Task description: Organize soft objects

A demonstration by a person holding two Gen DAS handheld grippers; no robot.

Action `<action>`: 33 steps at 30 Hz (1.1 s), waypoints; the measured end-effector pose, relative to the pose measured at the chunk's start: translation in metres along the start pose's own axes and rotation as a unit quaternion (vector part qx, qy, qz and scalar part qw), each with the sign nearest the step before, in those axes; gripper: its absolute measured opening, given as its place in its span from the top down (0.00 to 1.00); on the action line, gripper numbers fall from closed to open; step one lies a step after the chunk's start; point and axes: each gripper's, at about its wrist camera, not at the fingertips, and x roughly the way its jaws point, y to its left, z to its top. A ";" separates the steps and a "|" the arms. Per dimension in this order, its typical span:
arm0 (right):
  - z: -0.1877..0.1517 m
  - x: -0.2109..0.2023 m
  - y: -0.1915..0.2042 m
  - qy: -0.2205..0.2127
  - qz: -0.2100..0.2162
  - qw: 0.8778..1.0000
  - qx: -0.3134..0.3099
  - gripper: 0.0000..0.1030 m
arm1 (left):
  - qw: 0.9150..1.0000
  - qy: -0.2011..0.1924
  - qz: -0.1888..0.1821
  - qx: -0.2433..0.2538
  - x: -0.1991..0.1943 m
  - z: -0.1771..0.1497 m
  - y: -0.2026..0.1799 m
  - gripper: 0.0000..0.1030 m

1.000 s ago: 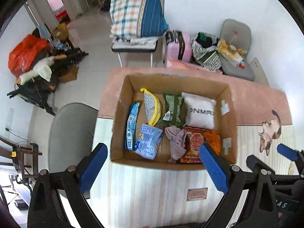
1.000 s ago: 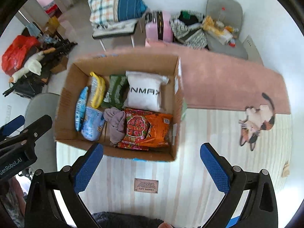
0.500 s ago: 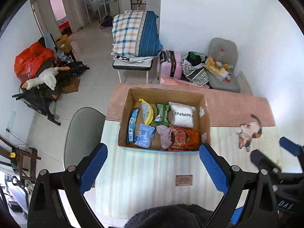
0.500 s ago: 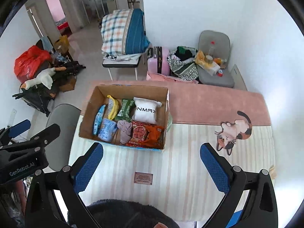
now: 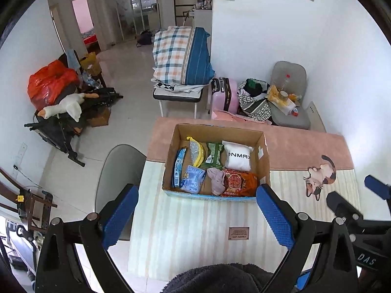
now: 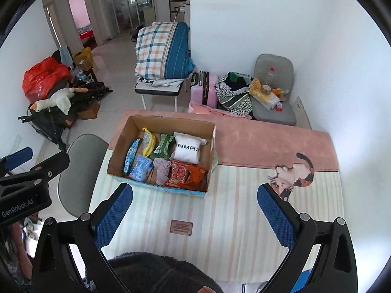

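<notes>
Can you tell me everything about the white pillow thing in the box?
The white pouch is a soft, puffy, pillow-shaped bag with black letters printed across it. It lies flat in the far right corner of the open cardboard box, beside a green packet and touching the red-orange snack bag. Neither gripper touches it.

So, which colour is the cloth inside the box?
Pale mauve cloth, clearest from the left wrist.

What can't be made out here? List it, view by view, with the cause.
- Left wrist view: print on the blue packet and green packet in the cardboard box is too small to read.
- Right wrist view: wording on the brown label on the striped mat is too small.
- Both views: the mat's near edge is hidden by a dark fuzzy garment.
</notes>
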 end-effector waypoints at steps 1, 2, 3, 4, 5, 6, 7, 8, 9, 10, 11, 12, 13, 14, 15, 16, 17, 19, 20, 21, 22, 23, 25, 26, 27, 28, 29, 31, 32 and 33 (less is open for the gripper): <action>0.000 -0.001 -0.001 -0.003 -0.005 1.000 0.000 0.00 | 1.000 -0.001 0.001 0.002 0.001 0.000 -0.002 0.04; 0.001 -0.002 -0.003 -0.006 -0.010 1.000 0.003 0.00 | 1.000 -0.002 0.003 0.003 0.003 0.000 -0.004 0.04; 0.001 -0.001 -0.005 -0.006 -0.012 1.000 0.007 0.00 | 1.000 -0.002 0.005 0.004 0.004 -0.001 -0.005 0.04; 0.002 0.001 -0.006 -0.005 -0.013 1.000 0.010 0.00 | 1.000 -0.001 0.005 0.006 0.005 -0.002 -0.006 0.04; 0.002 0.003 -0.008 -0.003 -0.015 1.000 0.013 0.00 | 1.000 -0.003 0.006 0.007 0.006 -0.002 -0.008 0.04; 0.002 0.006 -0.010 -0.001 -0.020 1.000 0.015 0.00 | 1.000 -0.004 0.010 0.008 0.007 -0.003 -0.009 0.04; 0.002 0.009 -0.011 0.001 -0.027 0.999 0.017 0.00 | 1.000 -0.003 0.011 0.011 0.008 -0.003 -0.011 0.04; 0.003 0.011 -0.012 0.002 -0.032 0.999 0.017 0.00 | 1.000 -0.002 0.010 0.012 0.009 -0.003 -0.012 0.04; 0.003 0.013 -0.013 0.004 -0.037 0.999 0.018 0.00 | 1.000 -0.002 0.009 0.012 0.010 -0.003 -0.013 0.04; 0.003 0.015 -0.014 0.005 -0.038 0.999 0.018 0.00 | 1.000 0.000 0.009 0.014 0.011 -0.003 -0.014 0.04; 0.003 0.016 -0.015 0.006 -0.040 0.999 0.020 0.00 | 1.000 0.000 0.009 0.014 0.011 -0.003 -0.015 0.04; 0.003 0.017 -0.015 0.006 -0.042 0.999 0.020 0.00 | 1.000 0.000 0.009 0.015 0.011 -0.003 -0.016 0.04; 0.003 0.017 -0.017 0.006 -0.044 0.999 0.021 0.00 | 1.000 0.000 0.009 0.015 0.012 -0.002 -0.016 0.04; 0.003 0.017 -0.018 0.004 -0.046 0.999 0.022 0.00 | 1.000 0.001 0.008 0.015 0.012 -0.002 -0.016 0.04; 0.003 0.016 -0.018 0.003 -0.047 0.999 0.022 0.00 | 1.000 0.000 0.008 0.015 0.011 -0.002 -0.016 0.04; 0.003 0.016 -0.020 0.002 -0.048 0.999 0.023 0.00 | 1.000 -0.001 0.008 0.015 0.011 -0.002 -0.016 0.04; 0.004 0.015 -0.021 -0.001 -0.050 0.998 0.025 0.00 | 1.000 -0.002 0.007 0.015 0.010 -0.002 -0.016 0.04; 0.004 0.013 -0.023 -0.005 -0.053 0.998 0.026 0.00 | 1.000 -0.002 0.007 0.016 0.010 -0.002 -0.017 0.04; 0.004 0.012 -0.023 -0.007 -0.054 0.998 0.025 0.00 | 1.000 -0.002 0.007 0.016 0.010 -0.001 -0.016 0.04; 0.005 0.012 -0.023 -0.008 -0.056 0.998 0.025 0.00 | 1.000 -0.002 0.007 0.017 0.010 0.000 -0.017 0.04; 0.005 0.011 -0.023 -0.009 -0.056 0.998 0.025 0.00 | 1.000 -0.002 0.007 0.017 0.010 0.000 -0.018 0.04; 0.005 0.010 -0.023 -0.008 -0.055 0.998 0.025 0.00 | 1.000 -0.002 0.008 0.016 0.010 -0.001 -0.017 0.04; 0.006 0.010 -0.023 -0.010 -0.056 0.998 0.024 0.00 | 1.000 -0.002 0.007 0.016 0.010 -0.001 -0.017 0.04; 0.006 0.009 -0.023 -0.011 -0.057 0.998 0.023 0.00 | 1.000 -0.002 0.007 0.016 0.010 -0.001 -0.017 0.04; 0.006 0.009 -0.023 -0.011 -0.056 0.998 0.023 0.00 | 1.000 -0.002 0.008 0.016 0.010 0.000 -0.017 0.04; 0.007 0.008 -0.023 -0.011 -0.056 0.998 0.024 0.00 | 1.000 -0.002 0.008 0.016 0.010 -0.001 -0.017 0.04; 0.006 0.008 -0.023 -0.011 -0.055 0.998 0.023 0.00 | 1.000 -0.001 0.007 0.016 0.010 0.000 -0.018 0.04; 0.006 0.008 -0.023 -0.010 -0.056 0.998 0.022 0.00 | 1.000 -0.001 0.006 0.016 0.009 0.001 -0.018 0.04; 0.006 0.008 -0.023 -0.010 -0.057 0.998 0.022 0.00 | 1.000 -0.001 0.005 0.017 0.009 0.001 -0.018 0.04; 0.007 0.008 -0.022 -0.011 -0.058 0.998 0.021 0.00 | 1.000 0.000 0.005 0.017 0.009 0.002 -0.018 0.04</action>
